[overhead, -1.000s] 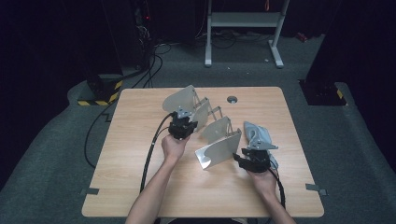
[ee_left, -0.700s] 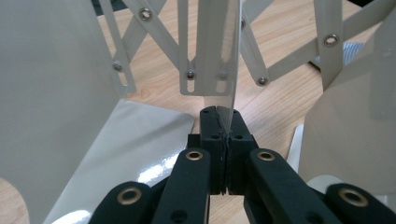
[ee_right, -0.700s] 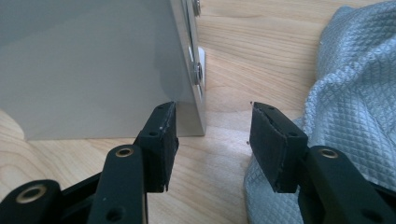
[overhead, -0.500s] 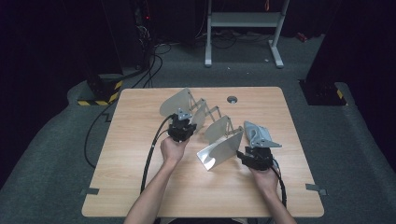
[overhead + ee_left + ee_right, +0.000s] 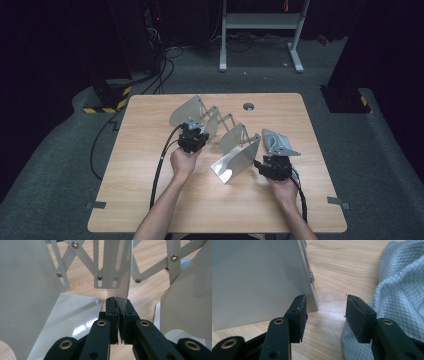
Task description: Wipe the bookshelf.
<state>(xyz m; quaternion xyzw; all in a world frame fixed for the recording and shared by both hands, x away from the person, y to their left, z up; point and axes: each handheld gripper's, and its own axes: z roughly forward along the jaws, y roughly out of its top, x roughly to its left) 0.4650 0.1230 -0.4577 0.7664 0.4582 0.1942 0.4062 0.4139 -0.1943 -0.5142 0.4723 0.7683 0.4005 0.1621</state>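
- Rack (image 5: pixel 220 135) of thin metal plates joined by a scissor lattice stands mid-table (image 5: pixel 150 200), stretched on a diagonal between our two hands; we'd call it an expanding file or book rack.
- We judge it light but awkward: each plate is stiff sheet metal, while the lattice (image 5: pixel 147 267) folds and stretches, so the whole thing changes length when pushed or pulled at one end only.
- Smooth painted and shiny faces look slippery to us; a pinch on a plate edge should hold better than a push on a flat face.
- End plate (image 5: pixel 237 161) nearest us has a bent foot flat on the wood; good place to take hold is its upright edge.
- Left gripper (image 5: pixel 194 136) sits at the middle of the rack, its jaws pressed together on the lower edge of a thin plate (image 5: pixel 117 270), pinching it.
- Right gripper (image 5: pixel 265 162) is just beside the end plate's edge, jaws spread, nothing between them; one fingertip (image 5: pixel 298 308) is close to the plate corner, touching or not we can't tell.
- Grey cloth (image 5: pixel 402 290) lies by the right gripper, soft, apart from the rack.
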